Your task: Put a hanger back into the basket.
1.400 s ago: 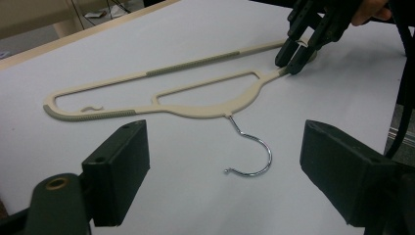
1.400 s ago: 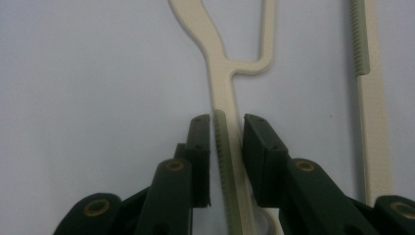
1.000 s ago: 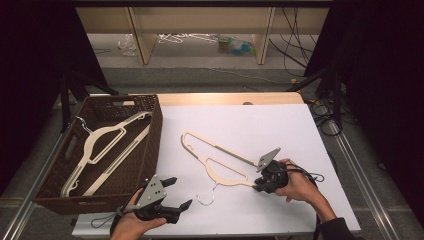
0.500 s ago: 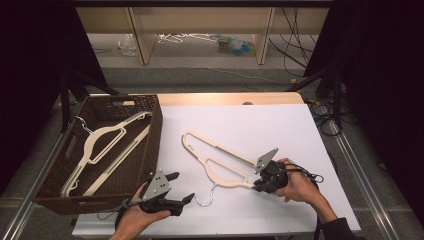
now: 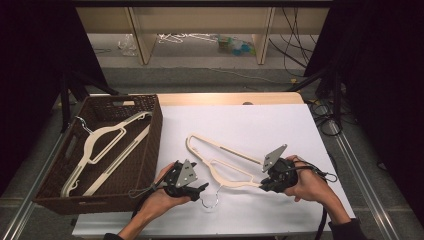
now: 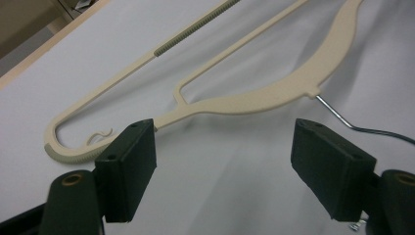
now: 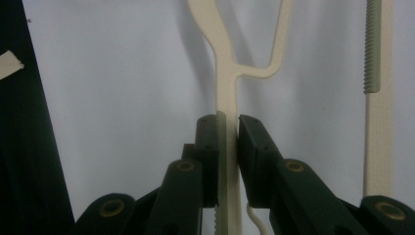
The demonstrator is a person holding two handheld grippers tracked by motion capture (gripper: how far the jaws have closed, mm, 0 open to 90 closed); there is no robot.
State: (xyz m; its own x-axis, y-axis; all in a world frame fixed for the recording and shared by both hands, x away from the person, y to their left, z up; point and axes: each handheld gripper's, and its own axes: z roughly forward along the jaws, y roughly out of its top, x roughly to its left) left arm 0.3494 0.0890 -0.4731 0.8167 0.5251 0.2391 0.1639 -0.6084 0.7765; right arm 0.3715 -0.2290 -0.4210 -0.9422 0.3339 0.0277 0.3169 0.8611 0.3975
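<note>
Nearest, at the front edge of the white worktop (image 5: 250,120): left tool (image 5: 202,189) wide open, jaws just narrowed a little, nothing between them, aimed at the wire hook (image 5: 210,200) and neck of the cream hanger (image 5: 227,149). Just beyond and to the right: right tool (image 5: 262,186) clamped tight on the end of the hanger's shoulder, lifting that end slightly. To do this well: keep the right grip firm and level so the hanger does not swing, bring the left tool in low along the cloth, straddle the flat shoulder near the neck rather than the thin wire, and close squarely before lifting. Then carry with both tools at one height toward the woven basket (image 5: 155,125) at the left, where two more hangers (image 5: 100,145) already lie. From the left tool (image 6: 225,161) view: clear gap between both pads and the hanger (image 6: 274,90), and the wire (image 6: 337,115) off to the right, which is hard to judge from above. From the right tool (image 7: 227,147) view: pads pressed flat on either side of the narrow arm of the hanger (image 7: 226,83), with the ribbed bar (image 7: 372,49) free beside them. From the high view: the way to the basket, well apart from the hanger.
</note>
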